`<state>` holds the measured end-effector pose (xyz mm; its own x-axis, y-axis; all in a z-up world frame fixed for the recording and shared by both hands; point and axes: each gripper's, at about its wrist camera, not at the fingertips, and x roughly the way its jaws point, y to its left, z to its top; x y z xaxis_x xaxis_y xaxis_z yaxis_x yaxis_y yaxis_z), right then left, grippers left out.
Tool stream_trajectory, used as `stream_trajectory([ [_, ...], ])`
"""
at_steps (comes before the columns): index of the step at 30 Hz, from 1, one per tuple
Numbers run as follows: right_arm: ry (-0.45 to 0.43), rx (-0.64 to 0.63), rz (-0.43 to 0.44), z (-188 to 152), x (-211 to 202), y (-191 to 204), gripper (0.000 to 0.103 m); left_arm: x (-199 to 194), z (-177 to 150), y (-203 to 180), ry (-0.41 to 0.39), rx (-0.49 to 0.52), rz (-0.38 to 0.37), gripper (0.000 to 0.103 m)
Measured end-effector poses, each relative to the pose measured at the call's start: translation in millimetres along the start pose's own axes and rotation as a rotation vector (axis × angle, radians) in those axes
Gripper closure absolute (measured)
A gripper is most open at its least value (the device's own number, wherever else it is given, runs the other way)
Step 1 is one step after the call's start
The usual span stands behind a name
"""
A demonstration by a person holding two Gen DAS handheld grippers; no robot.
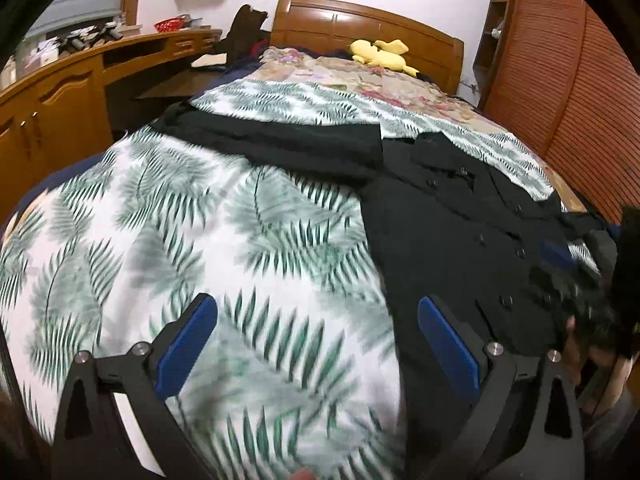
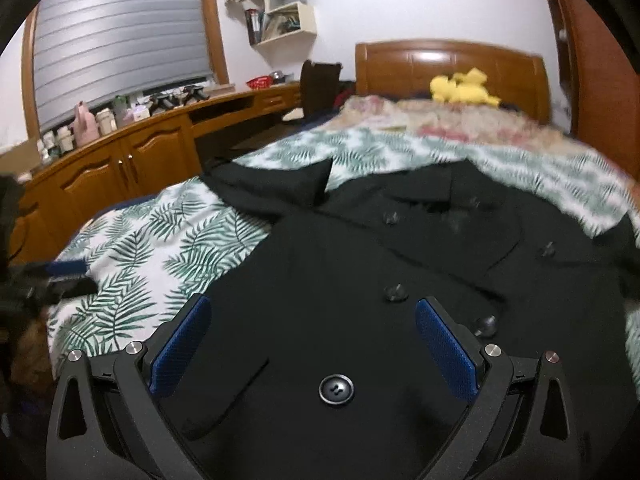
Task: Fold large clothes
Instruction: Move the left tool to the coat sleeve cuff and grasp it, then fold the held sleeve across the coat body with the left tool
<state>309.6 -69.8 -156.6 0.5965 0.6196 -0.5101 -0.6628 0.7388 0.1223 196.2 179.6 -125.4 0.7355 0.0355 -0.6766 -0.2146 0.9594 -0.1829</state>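
A large black double-breasted coat [image 1: 452,216] lies spread on the bed, front up, one sleeve [image 1: 280,140] stretched out to the left. My left gripper [image 1: 318,312] is open above the leaf-print cover, its right finger over the coat's left edge, holding nothing. In the right wrist view the coat [image 2: 360,260] fills the foreground. My right gripper [image 2: 312,312] hovers open over its lower front, a big black button [image 2: 336,389] lying between its blue pads [image 2: 444,348]. The other gripper [image 2: 60,280] shows blurred at the left edge.
The bed carries a white cover with green leaves [image 1: 160,240] and a floral blanket [image 1: 360,76] near the wooden headboard [image 1: 360,20], with a yellow plush toy [image 1: 380,54] on it. A wooden desk and cabinets [image 2: 120,164] run along the left. A slatted wardrobe [image 1: 568,80] stands at right.
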Motion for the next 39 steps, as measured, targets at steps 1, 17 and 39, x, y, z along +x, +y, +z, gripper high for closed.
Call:
stream_trajectory([
  [1, 0.013, 0.014, 0.004, -2.8, 3.0, -3.6, 0.0, 6.8, 9.1, 0.9, -0.001, 0.005, -0.002, 0.002],
  [17, 0.06, -0.049, -0.037, -10.8, 19.2, 5.6, 0.0, 125.9, 119.6, 52.3, 0.014, -0.177, -0.056, 0.015],
  [39, 0.053, -0.046, -0.034, -13.0, 17.2, 7.6, 0.0, 212.2, 136.7, 95.3, 0.084, -0.382, -0.006, 0.103],
])
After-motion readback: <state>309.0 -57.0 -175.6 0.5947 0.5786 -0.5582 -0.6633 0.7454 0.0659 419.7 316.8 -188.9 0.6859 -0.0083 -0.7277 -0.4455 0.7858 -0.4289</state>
